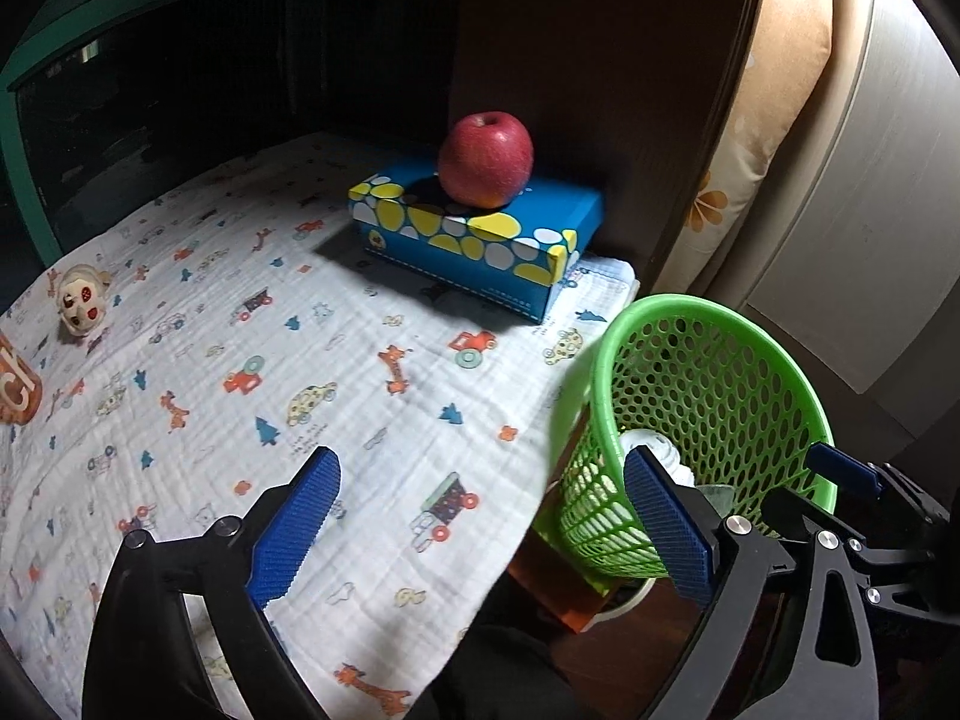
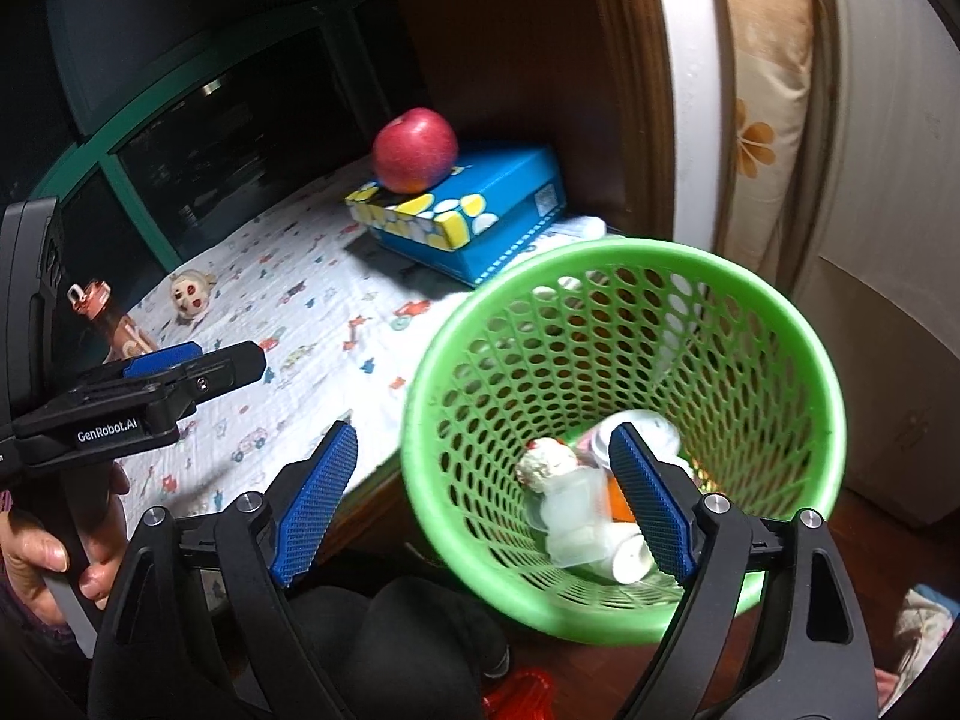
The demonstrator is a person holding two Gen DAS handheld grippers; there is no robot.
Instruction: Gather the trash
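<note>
Basket: round green perforated plastic trash basket (image 2: 624,438) sits beside the printed cotton cloth (image 1: 252,360), holding crumpled white cups and wrappers (image 2: 591,516).
Left gripper (image 1: 480,531): ribbed blue pads spread wide, nothing between them.
Right gripper (image 2: 483,507): released, empty, above the basket.
Box: glossy blue spotted cardboard box (image 1: 480,240) bears a smooth red apple (image 1: 486,159).

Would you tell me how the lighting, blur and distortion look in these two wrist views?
Left wrist view: light falls from the right, the blue box casts a hard shadow leftward, the far left is dark, fisheye bends the edges. Right wrist view: the trash in the green basket is smeared.
</note>
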